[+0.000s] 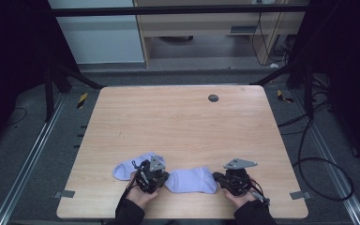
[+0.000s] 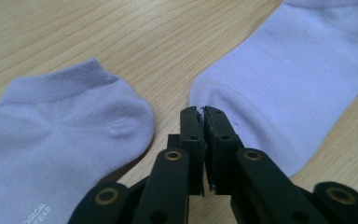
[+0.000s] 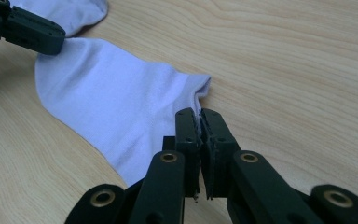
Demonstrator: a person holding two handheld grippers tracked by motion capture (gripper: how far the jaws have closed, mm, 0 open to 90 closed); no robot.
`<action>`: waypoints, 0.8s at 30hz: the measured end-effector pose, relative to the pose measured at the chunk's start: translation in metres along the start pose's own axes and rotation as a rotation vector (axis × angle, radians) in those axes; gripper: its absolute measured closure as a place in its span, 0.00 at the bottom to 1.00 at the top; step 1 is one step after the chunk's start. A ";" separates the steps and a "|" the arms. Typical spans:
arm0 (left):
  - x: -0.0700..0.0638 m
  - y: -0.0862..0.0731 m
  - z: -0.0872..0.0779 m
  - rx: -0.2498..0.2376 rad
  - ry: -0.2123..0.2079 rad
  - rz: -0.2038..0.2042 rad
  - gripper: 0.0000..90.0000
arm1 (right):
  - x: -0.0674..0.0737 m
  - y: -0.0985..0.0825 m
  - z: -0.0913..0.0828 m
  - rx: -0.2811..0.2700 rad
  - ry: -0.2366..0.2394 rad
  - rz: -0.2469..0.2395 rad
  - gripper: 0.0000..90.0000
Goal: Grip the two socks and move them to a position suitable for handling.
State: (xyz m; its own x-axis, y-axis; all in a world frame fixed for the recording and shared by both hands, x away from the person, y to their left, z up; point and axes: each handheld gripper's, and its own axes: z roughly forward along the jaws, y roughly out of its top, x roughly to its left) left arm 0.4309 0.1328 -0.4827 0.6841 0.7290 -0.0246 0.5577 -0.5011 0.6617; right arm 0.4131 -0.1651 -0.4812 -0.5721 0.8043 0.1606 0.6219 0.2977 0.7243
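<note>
A pale wooden tabletop (image 1: 183,126) takes up the middle of the high view, with a small dark round disc (image 1: 213,98) set into it near the far edge. Two light lilac socks lie flat close to the near edge. The right sock (image 1: 192,180) stretches between the two grippers, and the left sock (image 1: 133,165) lies just to the left of it, partly under the left gripper, the two socks near each other with a strip of bare wood between them in the left gripper view. The left gripper (image 2: 202,113), held in the person's left hand (image 1: 140,194), has its jaws pressed together on the left end of the right sock, with a little fold of cloth nipped between the tips. The right gripper (image 3: 199,114), held in the right hand (image 1: 239,197), is likewise closed narrow, its tips pinching the right end of the same sock at its cuff. The sock rests on the wood between them.
</note>
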 end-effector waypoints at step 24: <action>0.060 -0.019 -0.062 -0.167 0.150 -0.144 0.56 | 0.002 0.029 -0.009 -0.166 -0.060 -0.025 0.63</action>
State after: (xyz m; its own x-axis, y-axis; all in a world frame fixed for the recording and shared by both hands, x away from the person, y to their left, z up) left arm 0.4323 0.2149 -0.4497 0.5194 0.8542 -0.0242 0.5505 -0.3128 0.7740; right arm 0.4248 -0.1592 -0.4537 -0.5502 0.8285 0.1038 0.5077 0.2332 0.8294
